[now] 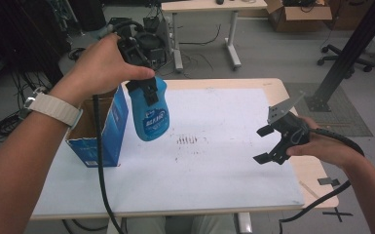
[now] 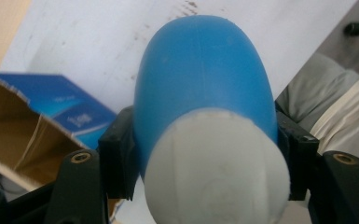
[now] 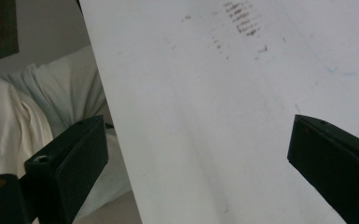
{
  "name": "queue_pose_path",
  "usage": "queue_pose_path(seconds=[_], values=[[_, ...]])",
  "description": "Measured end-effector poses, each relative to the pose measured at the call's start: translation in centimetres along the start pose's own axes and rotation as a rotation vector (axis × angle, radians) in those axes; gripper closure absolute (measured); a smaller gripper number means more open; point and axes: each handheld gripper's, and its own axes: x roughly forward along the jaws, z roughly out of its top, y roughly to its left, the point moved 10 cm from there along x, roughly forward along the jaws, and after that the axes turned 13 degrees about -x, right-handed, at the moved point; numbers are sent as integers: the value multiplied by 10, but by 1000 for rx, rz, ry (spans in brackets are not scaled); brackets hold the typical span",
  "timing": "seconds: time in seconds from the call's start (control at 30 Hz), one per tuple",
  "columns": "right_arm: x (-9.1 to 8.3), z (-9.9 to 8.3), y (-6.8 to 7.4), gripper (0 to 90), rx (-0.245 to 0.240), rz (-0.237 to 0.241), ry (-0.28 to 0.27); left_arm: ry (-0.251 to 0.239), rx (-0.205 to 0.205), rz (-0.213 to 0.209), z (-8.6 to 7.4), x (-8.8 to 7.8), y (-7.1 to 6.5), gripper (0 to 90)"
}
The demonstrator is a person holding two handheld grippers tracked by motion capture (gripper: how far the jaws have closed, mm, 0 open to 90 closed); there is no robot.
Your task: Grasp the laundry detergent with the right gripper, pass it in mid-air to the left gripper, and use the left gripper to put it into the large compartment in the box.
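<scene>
Your left gripper (image 1: 148, 90) clamps the blue plastic bottle (image 1: 152, 117) mid-air beside the open blue cardboard box (image 1: 108, 127), upper left; your right gripper (image 1: 271, 144) idles, jaws apart.

A lab: floor cables (image 1: 202, 58), cardboard box (image 1: 299, 17), desk (image 1: 209, 6)

Nothing is reading clearly anywhere. The blue bottle (image 1: 150, 113) is carrying a label with white lettering, but it is showing too small and blurred to make out. The blue box (image 1: 108, 127) is bearing faint white print on its side, seen closer in the left gripper view (image 2: 77, 117), and that too is staying illegible. The dark marks (image 1: 187, 140) on the white table top are looking like smudges, not writing.
</scene>
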Motion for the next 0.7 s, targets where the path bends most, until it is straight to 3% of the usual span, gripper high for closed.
queue_pose_path(seconds=[0.13,0.37,0.47,0.57,0.7], values=[[-2,-6,1,65,2,12,41,-5,-112,25,-2,-13,19,375],[-11,-6,-1,66,-7,-2,48,-9,-304,45,-10,-30,51,375],[-13,-6,-3,65,-8,-6,46,0,-378,56,-16,-35,66,375],[-13,-7,-3,65,-10,-6,49,-6,-419,84,-19,-36,78,375],[-11,-7,-4,64,-11,-1,49,-32,-517,98,-25,-36,96,375]])
